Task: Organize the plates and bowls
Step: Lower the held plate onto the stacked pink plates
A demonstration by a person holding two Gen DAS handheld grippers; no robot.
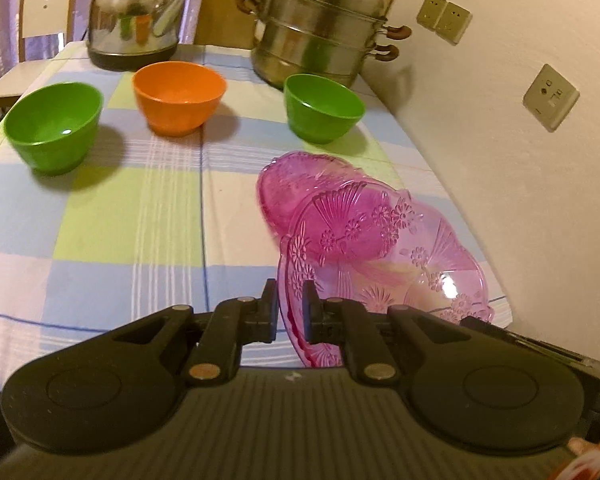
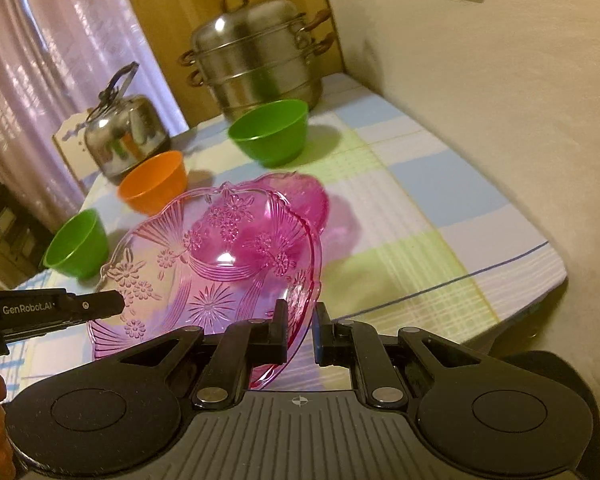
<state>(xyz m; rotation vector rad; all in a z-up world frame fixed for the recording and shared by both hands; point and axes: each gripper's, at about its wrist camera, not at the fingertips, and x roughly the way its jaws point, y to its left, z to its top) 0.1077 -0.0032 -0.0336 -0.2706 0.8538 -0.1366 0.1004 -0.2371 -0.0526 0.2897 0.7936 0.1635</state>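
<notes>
Clamped from both sides: left gripper [image 1: 290, 310] and right gripper [image 2: 300, 332], fingers narrow, each pinching the rim of the pink glass plate [image 1: 384, 256]. Tilted, hollow turned toward the right gripper's camera, near rim low. Translucent, scalloped, pressed with daisies and fan rays (a second pink plate [image 1: 300, 184] lies beneath). Held near the table's [image 1: 100, 220] wall-side edge.
</notes>
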